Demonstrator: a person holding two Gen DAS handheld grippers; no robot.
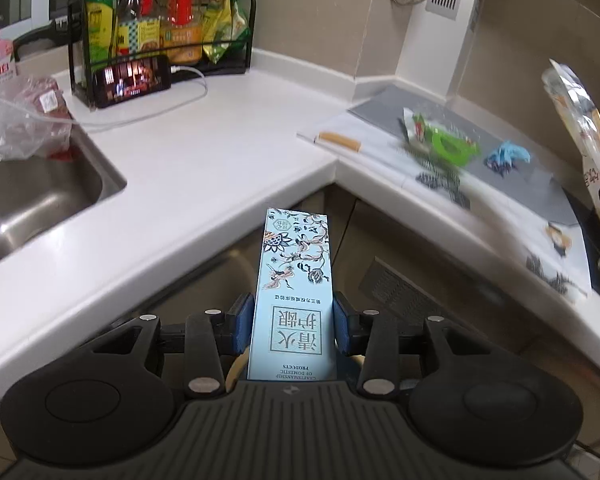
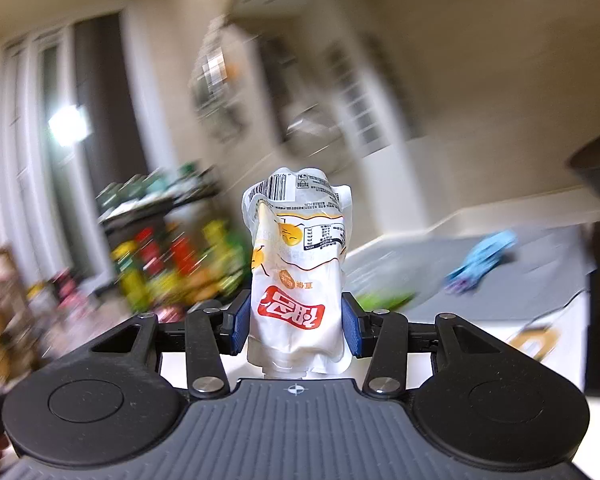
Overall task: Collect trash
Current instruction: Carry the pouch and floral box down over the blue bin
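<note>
My left gripper (image 1: 292, 326) is shut on a light blue carton box (image 1: 294, 280) with floral print, held out over the inner corner of the white counter (image 1: 204, 152). My right gripper (image 2: 296, 324) is shut on a white crumpled food pouch (image 2: 298, 256) with red and orange print, held upright in the air; the pouch also shows at the right edge of the left wrist view (image 1: 580, 128). On the grey mat (image 1: 452, 120) lie a green wrapper (image 1: 444, 144) and a blue crumpled wrapper (image 1: 506, 156). The blue wrapper also shows, blurred, in the right wrist view (image 2: 480, 260).
A steel sink (image 1: 32, 188) with a clear plastic bag (image 1: 24, 116) on its rim is at the left. A black rack (image 1: 160, 36) of bottles and a phone (image 1: 134, 80) with cable stand at the back. A paper-wrapped stick (image 1: 340, 141) lies on the counter.
</note>
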